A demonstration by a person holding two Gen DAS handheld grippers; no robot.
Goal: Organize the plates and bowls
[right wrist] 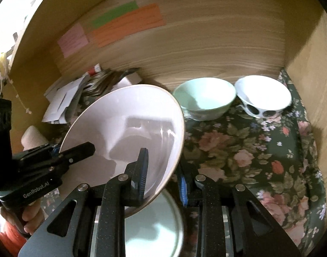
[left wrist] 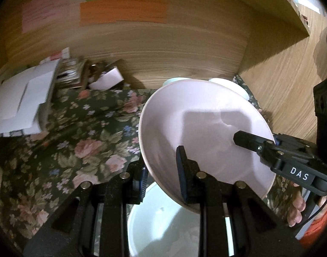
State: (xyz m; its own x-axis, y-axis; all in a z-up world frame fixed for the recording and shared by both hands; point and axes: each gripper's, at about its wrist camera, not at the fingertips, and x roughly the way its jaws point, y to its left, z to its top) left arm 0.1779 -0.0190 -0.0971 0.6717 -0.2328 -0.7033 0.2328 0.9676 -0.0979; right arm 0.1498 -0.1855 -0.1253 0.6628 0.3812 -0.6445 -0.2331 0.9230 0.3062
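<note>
Pink bowl [left wrist: 206, 128] is up, tilted over a pale plate [left wrist: 163, 224], left gripper [left wrist: 163, 184] and right gripper [right wrist: 163, 182] each pinching its rim. Next, probably: carry it level to the green bowl [right wrist: 204, 98].

Both fisheye views are dim and warm-toned, ringed by black vignette at the corners, and straight wood panel edges bow into curves toward the rims. The pink bowl [left wrist: 206, 132] is the brightest surface in the left view; hard-edged grey shadows fall across its inside, and a streaked white glare marks its inner wall in the right view. Behind the pink bowl, the papers [left wrist: 20, 105] smear with motion blur. Right of it, in the right view, the white patterned bowl [right wrist: 263, 96] is blown out to pure white. Below it, a pale plate [right wrist: 155, 227] looks soft.
</note>
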